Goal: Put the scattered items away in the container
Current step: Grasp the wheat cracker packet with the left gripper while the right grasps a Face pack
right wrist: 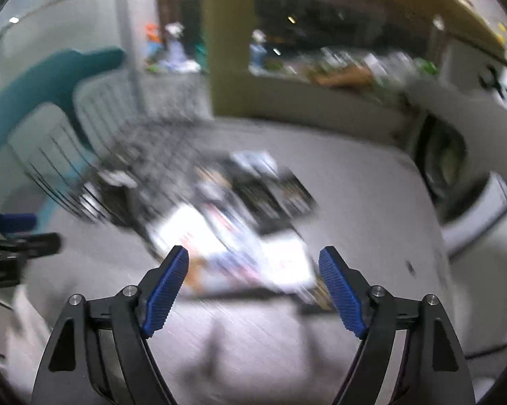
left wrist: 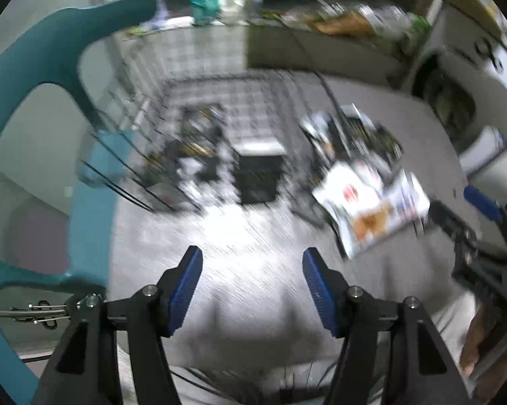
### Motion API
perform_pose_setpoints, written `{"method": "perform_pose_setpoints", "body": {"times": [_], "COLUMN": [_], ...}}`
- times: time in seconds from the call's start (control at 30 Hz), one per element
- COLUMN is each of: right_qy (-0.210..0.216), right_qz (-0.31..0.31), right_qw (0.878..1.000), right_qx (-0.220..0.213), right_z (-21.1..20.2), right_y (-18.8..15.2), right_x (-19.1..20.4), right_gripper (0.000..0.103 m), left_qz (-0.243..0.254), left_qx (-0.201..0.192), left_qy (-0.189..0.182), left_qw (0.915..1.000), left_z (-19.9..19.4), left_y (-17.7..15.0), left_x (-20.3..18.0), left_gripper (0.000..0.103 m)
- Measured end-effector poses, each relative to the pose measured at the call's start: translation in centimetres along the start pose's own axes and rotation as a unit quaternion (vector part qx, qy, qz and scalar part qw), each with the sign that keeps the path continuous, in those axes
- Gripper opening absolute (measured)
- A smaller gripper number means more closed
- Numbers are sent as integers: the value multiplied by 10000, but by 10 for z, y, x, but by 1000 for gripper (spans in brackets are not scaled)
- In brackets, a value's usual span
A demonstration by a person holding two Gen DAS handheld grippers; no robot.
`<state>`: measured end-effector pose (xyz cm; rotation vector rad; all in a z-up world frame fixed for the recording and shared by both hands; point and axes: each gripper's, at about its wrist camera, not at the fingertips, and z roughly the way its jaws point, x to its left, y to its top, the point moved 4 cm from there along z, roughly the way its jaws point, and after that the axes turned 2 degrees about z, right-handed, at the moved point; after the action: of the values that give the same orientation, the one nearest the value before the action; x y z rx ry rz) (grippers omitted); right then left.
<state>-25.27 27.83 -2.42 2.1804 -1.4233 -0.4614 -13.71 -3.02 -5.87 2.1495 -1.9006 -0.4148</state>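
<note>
Both views are blurred. A black wire basket [left wrist: 186,57] stands on the grey table [left wrist: 240,236] with dark boxes and packets [left wrist: 257,172] inside. To its right lies a loose pile: a white snack packet [left wrist: 365,202] and dark packets [left wrist: 365,135]. My left gripper [left wrist: 252,260] is open over bare table in front of the basket, with nothing between its pads. My right gripper [right wrist: 253,253] is open just short of the white packet [right wrist: 192,229], with dark packets [right wrist: 270,192] beyond it. The basket [right wrist: 118,101] is at that view's left.
A teal chair [left wrist: 24,84] curves round the table's left side, close to the basket. A cluttered counter [left wrist: 348,20] runs along the back. A white appliance [left wrist: 456,84] stands at the right. The right gripper's blue pad [left wrist: 483,202] and a hand [left wrist: 479,337] show at the right edge.
</note>
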Motion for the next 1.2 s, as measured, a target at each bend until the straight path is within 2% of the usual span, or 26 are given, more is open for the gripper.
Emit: {"method": "perform_pose_setpoints", "body": {"times": [0.13, 0.23, 0.4, 0.53, 0.7, 0.8, 1.0, 1.03, 1.07, 1.13, 1.2], "right_qy": [-116, 25, -95, 297, 491, 454, 191, 131, 34, 70, 127], "right_qz": [230, 305, 226, 421, 520, 529, 318, 326, 348, 480, 593], "right_qw": [9993, 9989, 9989, 9979, 9965, 9965, 9980, 9981, 9982, 9975, 9966], "right_qx": [254, 365, 391, 391, 428, 468, 508, 503, 496, 519, 551], "right_z": [21, 35, 58, 72, 81, 88, 91, 90, 88, 86, 82], "right_y": [-26, -30, -26, -20, -18, -18, -19, -19, -20, -22, -24], "right_x": [-47, -62, -69, -70, -69, -66, -59, -60, -63, -68, -70], "right_gripper": [80, 80, 80, 80, 81, 81, 81, 74, 63, 63, 63], "left_qz": [173, 130, 260, 604, 1250, 1545, 1600, 1554, 1493, 1355, 1268], "left_qx": [330, 395, 244, 140, -68, -62, 84, 132, 160, 225, 276], "left_qy": [-112, -266, -233, -139, 56, 89, 44, -19, -106, -308, -368], "left_qw": [9992, 9988, 9991, 9980, 9921, 9879, 9871, 9878, 9886, 9900, 9909], "left_z": [36, 53, 56, 56, 59, 72, 87, 90, 91, 91, 91], "left_y": [-17, -16, 0, 17, 34, 42, 46, 46, 45, 44, 43], "left_x": [-37, -60, -85, -103, -127, -137, -137, -136, -135, -132, -130], "left_gripper": [68, 68, 68, 68, 68, 69, 70, 69, 66, 43, 39]}}
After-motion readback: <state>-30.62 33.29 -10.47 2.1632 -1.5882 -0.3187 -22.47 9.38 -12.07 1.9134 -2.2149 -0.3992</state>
